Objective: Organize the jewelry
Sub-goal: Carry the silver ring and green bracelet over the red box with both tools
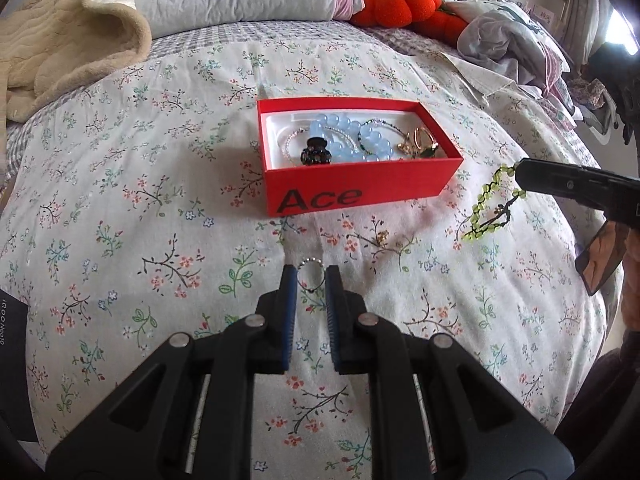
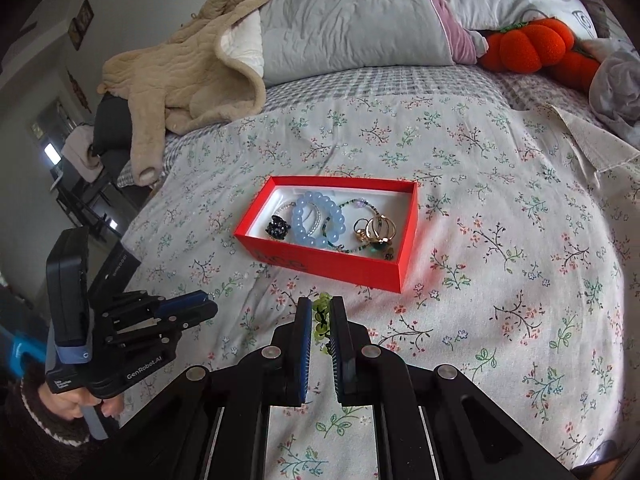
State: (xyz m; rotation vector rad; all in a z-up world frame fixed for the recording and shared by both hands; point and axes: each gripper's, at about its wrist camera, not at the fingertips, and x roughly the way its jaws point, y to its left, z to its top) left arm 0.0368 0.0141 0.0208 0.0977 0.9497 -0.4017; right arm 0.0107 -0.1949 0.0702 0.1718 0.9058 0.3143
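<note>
Your left gripper (image 1: 311,278) pinches a thin ring (image 1: 310,275); your right gripper (image 2: 321,314) clamps the green bead bracelet (image 2: 321,320). Bare bedspread (image 1: 140,200) separates both from the red box (image 1: 360,188).

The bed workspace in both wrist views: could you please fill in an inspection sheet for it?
Surface: floral bedspread, wrinkled.
Job's things: open red cardboard box holds pale blue bead bracelets, gold rings, black beaded charm.
Clutter: beige fleece garment, orange plush pumpkin, grey pillow.
Grippers: left gripper pinches small silver ring; right gripper holds green bead bracelet.
Cables: nothing seen.
Surroundings: bedroom, doorway left.
</note>
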